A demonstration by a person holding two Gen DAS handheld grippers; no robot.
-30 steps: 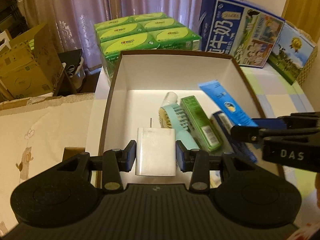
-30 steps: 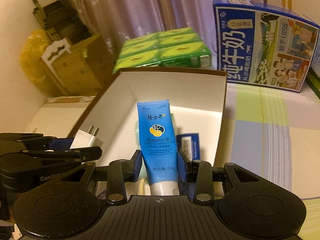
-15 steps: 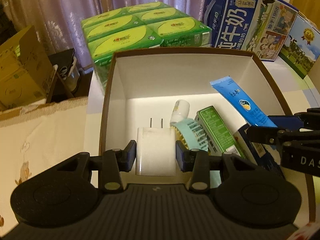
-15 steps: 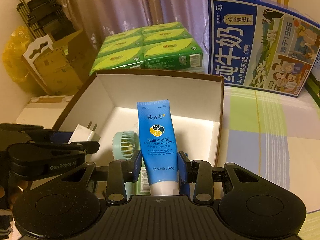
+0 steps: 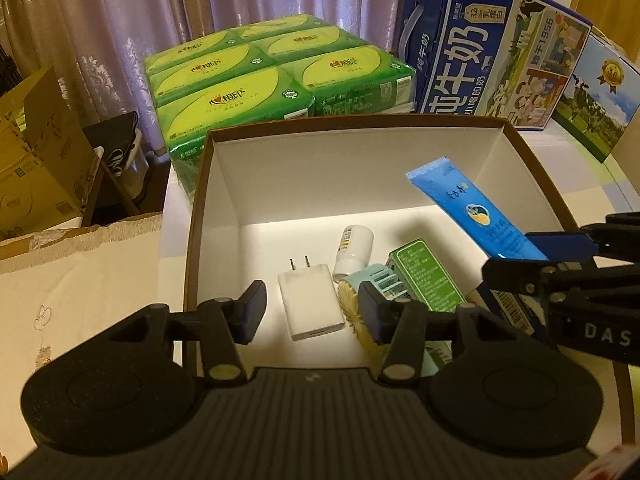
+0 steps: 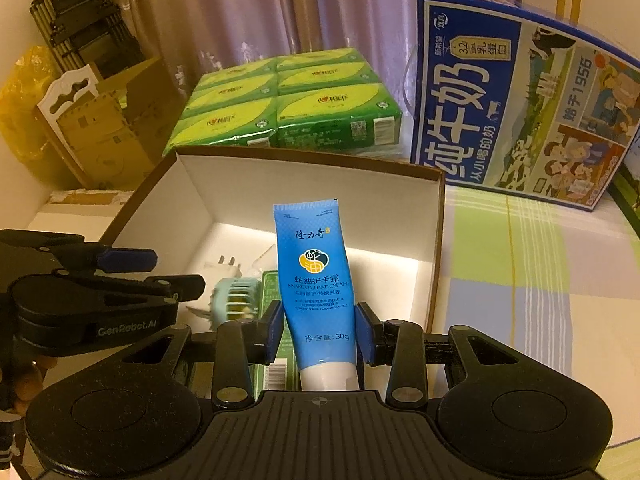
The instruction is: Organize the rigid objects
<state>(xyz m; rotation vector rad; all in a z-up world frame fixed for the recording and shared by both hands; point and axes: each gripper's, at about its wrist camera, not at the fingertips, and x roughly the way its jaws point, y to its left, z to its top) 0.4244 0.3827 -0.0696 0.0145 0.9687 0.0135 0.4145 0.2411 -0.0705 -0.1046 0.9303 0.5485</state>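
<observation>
An open brown box with white inside [image 5: 224,184] [image 6: 436,240] stands on the table. In it lie a white charger plug [image 5: 310,306] [image 6: 224,266], a small white bottle [image 5: 354,246], a mint mini fan [image 5: 372,284] [image 6: 236,298] and a green carton [image 5: 424,276]. My left gripper [image 5: 312,312] is open above the box's near edge, the charger lying free between its fingers. My right gripper [image 6: 318,330] is shut on a blue hand cream tube [image 6: 318,280] [image 5: 472,212], held tilted over the box's right side.
Green tissue packs [image 5: 248,80] [image 6: 304,100] stand behind the box. A blue milk carton case [image 5: 492,48] [image 6: 520,100] stands at the back right. Cardboard boxes [image 5: 36,160] [image 6: 108,128] are off to the left. A checked tablecloth [image 6: 520,280] lies right of the box.
My left gripper has opened and let go of the white charger, which now lies on the box floor. My right gripper still holds the blue tube over the box.
</observation>
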